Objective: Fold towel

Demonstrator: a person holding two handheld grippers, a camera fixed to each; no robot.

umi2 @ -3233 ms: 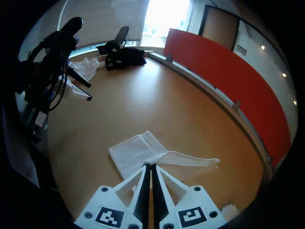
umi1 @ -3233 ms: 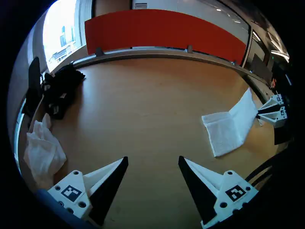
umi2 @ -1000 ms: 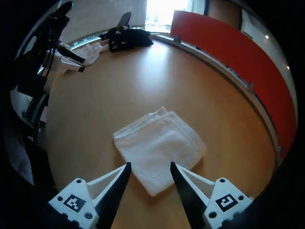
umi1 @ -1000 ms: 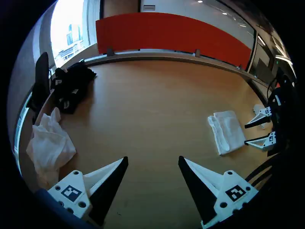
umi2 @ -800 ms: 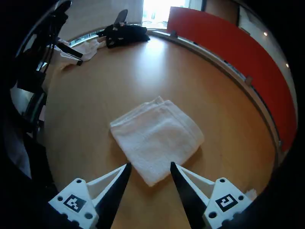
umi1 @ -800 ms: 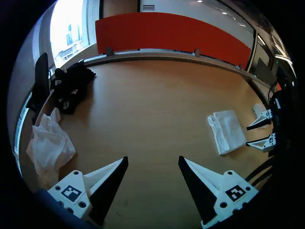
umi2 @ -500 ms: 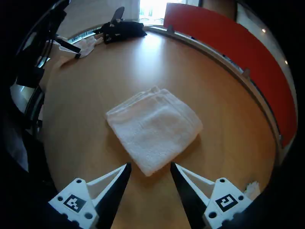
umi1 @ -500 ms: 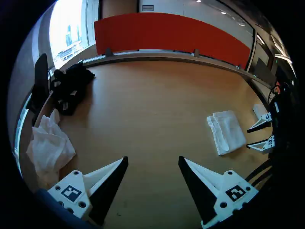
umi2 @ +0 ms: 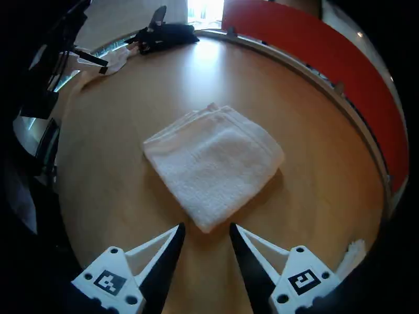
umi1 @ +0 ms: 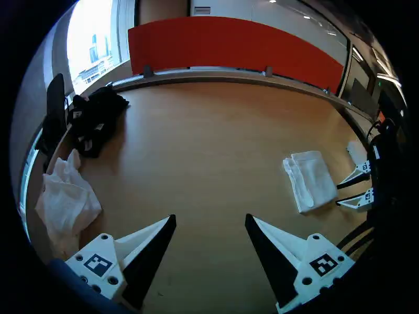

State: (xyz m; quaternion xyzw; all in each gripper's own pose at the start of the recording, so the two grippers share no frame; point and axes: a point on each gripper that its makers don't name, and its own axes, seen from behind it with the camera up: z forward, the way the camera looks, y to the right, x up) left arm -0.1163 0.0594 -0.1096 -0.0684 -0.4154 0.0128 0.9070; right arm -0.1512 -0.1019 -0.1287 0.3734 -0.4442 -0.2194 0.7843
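Towel [umi2: 212,159] folded; R gripper [umi2: 206,226] spread at its near corner, L gripper [umi1: 209,215] spread, empty. Advise lifting clear w/o snagging.

Far left on the light wooden table [umi1: 209,131], a shapeless black heap [umi1: 95,118] is too dark to identify; at right, shadow swallows the right gripper [umi1: 338,195] behind its white fingers [umi1: 359,170].

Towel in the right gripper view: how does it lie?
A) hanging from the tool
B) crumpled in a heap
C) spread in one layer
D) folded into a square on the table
D: the towel lies flat on the wooden table as a square, layered edges showing, near the open right tool.
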